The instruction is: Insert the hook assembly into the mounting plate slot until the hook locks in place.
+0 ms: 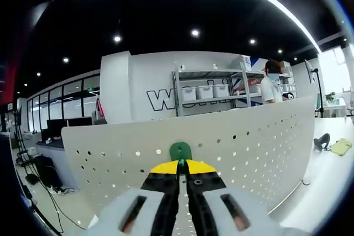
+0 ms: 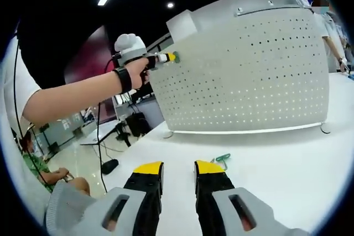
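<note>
Green hook (image 1: 180, 150) sits clamped between the yellow tips of the left gripper (image 1: 179, 165), jaws closed on it, held up against the face of the white perforated mounting plate (image 1: 221, 142). Whether the hook is seated in a slot cannot be told. In the right gripper view the left gripper (image 2: 164, 57) meets the plate (image 2: 249, 75) near its upper left corner (a person's hand (image 2: 134, 72) grips it). The plate stands upright on the white worktop (image 2: 287, 164). A second green hook (image 2: 222, 160) lies on the worktop before the plate. Right gripper (image 2: 178, 167): jaws apart, holding nothing.
</note>
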### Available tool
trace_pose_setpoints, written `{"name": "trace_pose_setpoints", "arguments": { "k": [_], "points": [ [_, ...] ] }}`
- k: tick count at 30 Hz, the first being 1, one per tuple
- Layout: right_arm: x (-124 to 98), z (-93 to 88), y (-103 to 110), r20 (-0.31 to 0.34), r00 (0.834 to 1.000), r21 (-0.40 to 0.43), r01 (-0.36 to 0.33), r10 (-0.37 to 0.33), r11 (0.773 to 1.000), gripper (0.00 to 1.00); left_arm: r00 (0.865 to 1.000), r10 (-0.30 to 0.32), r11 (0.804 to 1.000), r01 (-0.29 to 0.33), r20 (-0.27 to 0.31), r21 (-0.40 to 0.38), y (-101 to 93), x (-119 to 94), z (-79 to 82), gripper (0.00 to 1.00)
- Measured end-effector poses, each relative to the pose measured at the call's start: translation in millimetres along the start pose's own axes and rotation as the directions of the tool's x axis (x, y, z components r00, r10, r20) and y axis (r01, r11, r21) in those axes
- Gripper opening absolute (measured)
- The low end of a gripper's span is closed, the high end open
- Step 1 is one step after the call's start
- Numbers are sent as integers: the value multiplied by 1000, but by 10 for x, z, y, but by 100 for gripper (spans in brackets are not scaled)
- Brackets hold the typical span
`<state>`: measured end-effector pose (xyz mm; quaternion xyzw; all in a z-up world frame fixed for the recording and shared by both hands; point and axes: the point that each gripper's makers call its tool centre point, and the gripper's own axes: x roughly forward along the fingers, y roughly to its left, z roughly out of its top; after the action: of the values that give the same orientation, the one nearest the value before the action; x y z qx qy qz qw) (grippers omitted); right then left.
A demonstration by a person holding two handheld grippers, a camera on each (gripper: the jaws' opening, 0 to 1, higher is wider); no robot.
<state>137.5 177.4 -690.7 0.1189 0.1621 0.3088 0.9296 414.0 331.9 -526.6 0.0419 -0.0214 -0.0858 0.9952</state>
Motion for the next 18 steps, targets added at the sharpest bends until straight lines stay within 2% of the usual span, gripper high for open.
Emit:
{"name": "trace_pose_setpoints", "arguments": {
  "k": [3,5,13,18],
  "points": [
    [-3,-12,1,-4,1000,0,1,-1,1000,22,1000,8,999,-8,-15,50,6,5,-28,4],
    [-3,-16,0,-5,1000,0,1,-1,1000,22,1000,-1,1000,1,-14,10,0,7,-47,4],
    [1,-16,-2,-5,1000,2,3,-3,1000,21,1000,-6,999,6,-16,38,-2,22,-37,4],
    [10,-38,9,-12,1000,5,-5,5,1000,21,999,0,999,1,-40,47,-3,74,-33,4]
  ]
}}
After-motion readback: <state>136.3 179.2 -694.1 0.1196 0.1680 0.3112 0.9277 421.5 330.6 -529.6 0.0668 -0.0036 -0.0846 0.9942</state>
